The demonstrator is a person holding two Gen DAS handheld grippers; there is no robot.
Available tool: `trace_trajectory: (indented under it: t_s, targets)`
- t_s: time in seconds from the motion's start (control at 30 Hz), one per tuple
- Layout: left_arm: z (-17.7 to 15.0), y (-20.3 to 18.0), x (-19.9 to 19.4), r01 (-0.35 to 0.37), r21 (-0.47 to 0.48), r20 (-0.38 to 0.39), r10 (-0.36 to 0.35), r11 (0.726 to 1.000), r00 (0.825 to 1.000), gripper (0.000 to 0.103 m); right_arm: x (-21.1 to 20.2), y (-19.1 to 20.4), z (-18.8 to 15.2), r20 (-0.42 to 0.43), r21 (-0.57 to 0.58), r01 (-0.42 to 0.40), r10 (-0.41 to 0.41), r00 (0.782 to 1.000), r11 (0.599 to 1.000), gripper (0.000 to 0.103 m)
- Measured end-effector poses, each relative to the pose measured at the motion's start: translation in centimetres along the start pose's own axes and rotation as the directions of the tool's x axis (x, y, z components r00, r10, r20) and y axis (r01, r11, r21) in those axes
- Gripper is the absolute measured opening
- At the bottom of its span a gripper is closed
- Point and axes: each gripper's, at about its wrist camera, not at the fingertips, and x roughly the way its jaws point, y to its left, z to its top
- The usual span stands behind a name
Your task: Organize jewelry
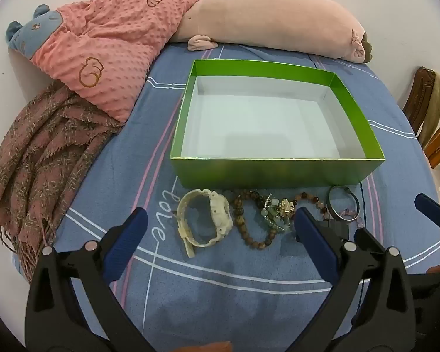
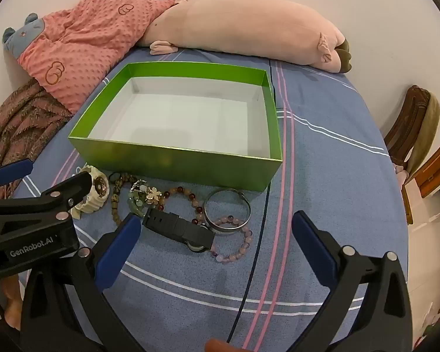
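Both grippers, left (image 1: 220,226) and right (image 2: 215,228), are being held spread and empty. Two watches, one cream (image 1: 204,220), one black (image 2: 180,228), a metal bangle (image 2: 228,212) and four bead bracelets (image 2: 184,202) are lying along the near wall of one green box (image 2: 173,161) on the bed (image 2: 322,176).

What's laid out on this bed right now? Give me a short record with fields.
Surface: blue striped bedsheet
Container: green box, open, nothing inside
Jewelry in front of box: cream watch, brown bead bracelet, black watch, metal bangle, pink bead bracelet
Left tongs: open, holding nothing
Right tongs: open, holding nothing
Behind box: pink plush toy
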Motion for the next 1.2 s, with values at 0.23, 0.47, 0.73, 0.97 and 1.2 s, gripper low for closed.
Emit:
trace_trajectory:
  t_s: [0.23, 0.47, 0.73, 0.97, 1.2]
  targets:
    - [-0.01, -0.02, 0.04, -0.001, -0.001, 0.001, 0.001, 1.000, 1.000, 0.101, 0.16, 0.23, -0.08, -0.004, 0.002, 0.000, 0.000, 1.000, 1.000, 0.102]
    - [-0.01, 0.16, -0.15, 0.003, -0.004, -0.001, -0.003, 1.000, 1.000, 0.101, 0.01, 0.36, -0.20, -0.006, 0.002, -0.004, 0.004, 1.000, 1.000, 0.102]
    - [-0.06, 0.35, -0.13, 0.000, -0.004, 0.001, 0.000, 1.000, 1.000, 0.101, 0.20, 0.59, -0.31, -0.003, -0.002, -0.002, 0.002, 1.000, 1.000, 0.102]
    - [-0.17, 0.60, -0.16, 0.001, -0.006, -0.001, -0.001, 1.000, 1.000, 0.101, 0.18, 0.73, -0.37, -0.003, -0.003, -0.003, 0.003, 1.000, 1.000, 0.102]
    - [-0.10, 0.37, -0.10, 0.001, -0.004, 0.002, -0.001, 1.000, 1.000, 0.101, 0.14, 0.89, -0.32, -0.005, -0.004, -0.002, 0.002, 1.000, 1.000, 0.102]
